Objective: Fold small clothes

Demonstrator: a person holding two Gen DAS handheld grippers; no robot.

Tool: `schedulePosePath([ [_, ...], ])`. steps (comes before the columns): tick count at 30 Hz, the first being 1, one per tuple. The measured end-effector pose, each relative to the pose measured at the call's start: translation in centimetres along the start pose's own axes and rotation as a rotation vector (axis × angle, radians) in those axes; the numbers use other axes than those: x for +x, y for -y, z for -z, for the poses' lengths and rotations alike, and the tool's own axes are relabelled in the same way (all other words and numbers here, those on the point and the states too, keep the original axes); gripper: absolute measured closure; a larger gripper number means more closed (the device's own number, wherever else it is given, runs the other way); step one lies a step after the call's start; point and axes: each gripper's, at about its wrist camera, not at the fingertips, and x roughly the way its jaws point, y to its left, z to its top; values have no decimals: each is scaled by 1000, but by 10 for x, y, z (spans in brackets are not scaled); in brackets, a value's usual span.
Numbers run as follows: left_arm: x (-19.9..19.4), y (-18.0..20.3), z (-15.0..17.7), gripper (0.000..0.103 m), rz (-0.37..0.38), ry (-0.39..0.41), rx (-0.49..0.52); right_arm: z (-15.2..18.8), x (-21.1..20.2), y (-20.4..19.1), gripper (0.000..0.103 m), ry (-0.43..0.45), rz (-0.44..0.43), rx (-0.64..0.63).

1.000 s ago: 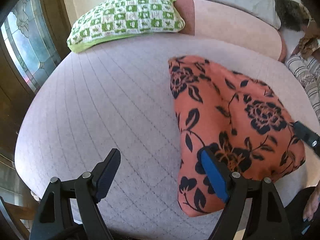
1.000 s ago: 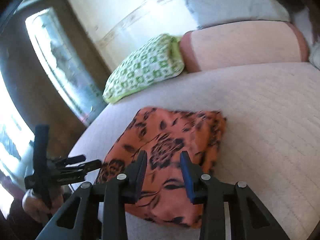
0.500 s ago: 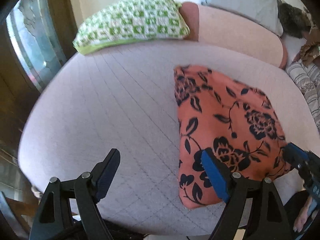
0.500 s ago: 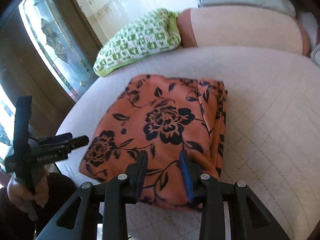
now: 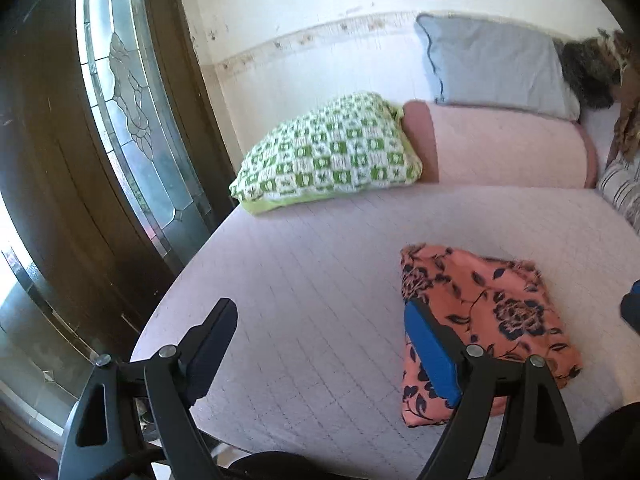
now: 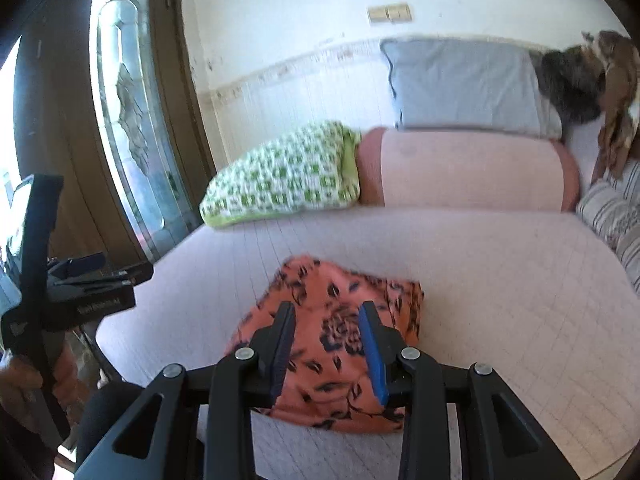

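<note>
Pale pink quilted bed (image 5: 320,280) fills most of both views. Dark wooden door with a leaded-glass panel (image 5: 128,120) stands at the left, next to the bed's edge. White wall behind, with a worn strip running along it.

At the head of the bed: long pink cylindrical bolster (image 5: 508,148), grey-blue rectangular pillow (image 5: 492,68) propped on top of it against the wall, green-and-white checked cushion (image 5: 332,156) lying just left of the bolster, touching its end. Striped cushion (image 6: 616,216) at the right edge.

Folded orange cloth with a dark floral print (image 6: 340,344) lies flat on the bed near the front edge, well apart from the cushions. It looks like a compact, roughly square bundle; nothing is pressing on it.

Left gripper (image 5: 320,344): jaws spread wide, empty. The cloth sits to the right of its gap, partly hidden behind the blue-padded right finger; bare quilt between the jaws.

Right gripper (image 6: 326,344): jaws partly apart, released, nothing clamped. The cloth lies below and beyond them, centred on the gap, no visible contact with the pads.

The left gripper also shows at the left edge of the right wrist view, held off the bed's front corner by a hand (image 6: 24,376).
</note>
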Motion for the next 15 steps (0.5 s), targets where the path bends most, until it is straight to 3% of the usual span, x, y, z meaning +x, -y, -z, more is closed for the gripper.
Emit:
schedulePosePath([
  [8, -32, -25, -6, 17, 43, 35, -62, 2, -13, -30, 64, -10, 11, -54],
  [10, -34, -26, -2, 17, 54, 31, -63, 7, -11, -31, 45, -33, 10, -34],
  [15, -34, -26, 10, 17, 73, 10, -54, 22, -6, -39, 44, -79, -1, -31],
])
